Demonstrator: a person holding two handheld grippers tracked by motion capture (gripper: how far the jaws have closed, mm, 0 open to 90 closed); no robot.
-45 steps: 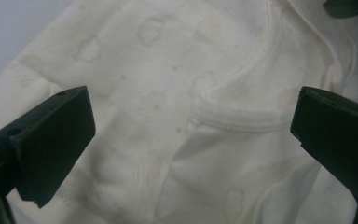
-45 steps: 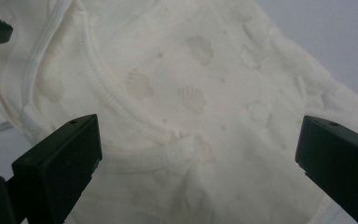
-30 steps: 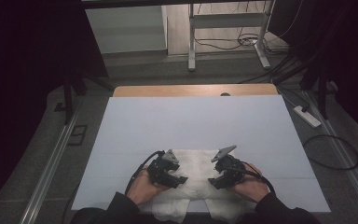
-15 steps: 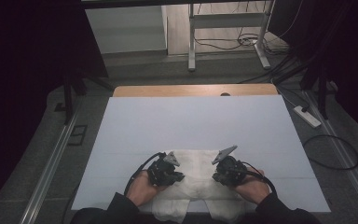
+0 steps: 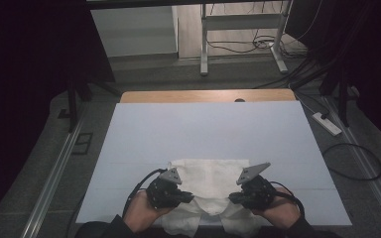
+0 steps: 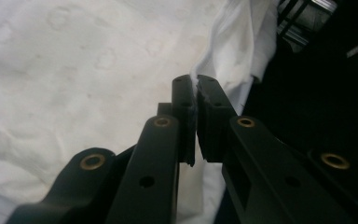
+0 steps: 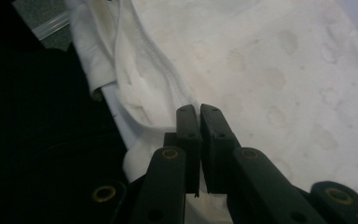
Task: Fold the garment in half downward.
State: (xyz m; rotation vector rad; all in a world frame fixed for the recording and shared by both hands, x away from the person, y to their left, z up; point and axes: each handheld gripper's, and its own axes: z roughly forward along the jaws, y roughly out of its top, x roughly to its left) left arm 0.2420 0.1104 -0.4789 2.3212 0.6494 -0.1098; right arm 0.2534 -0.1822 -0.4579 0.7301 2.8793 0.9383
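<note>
With both of my hands low at the near edge of the counter [image 5: 203, 129], I hold a hand-held gripper in each, and both are clenched on the white cloth [image 5: 213, 173] that lies between them. My left hand-held gripper [image 5: 187, 197] has just been closing, and in the left gripper view its jaws stand pressed together with a thin edge of the cloth [image 6: 74, 70] caught between the pads [image 6: 184, 100]; the fabric rises in a fold just beyond the tips. My right hand-held gripper [image 5: 234, 197] has just been closing as well, and in the right gripper view its jaws meet on a hemmed edge of the cloth [image 7: 270, 65], which bunches into folds to the left of the tips. From the high view the two grippers point inward toward each other, each with its grey three-cornered plate on top, and the cloth sags between them in a shallow V. The far part of the cloth lies flat on the pale counter surface, while its near part spills over the near edge toward me. The fabric shows a faint pattern of pale blotches and some creases.
</note>
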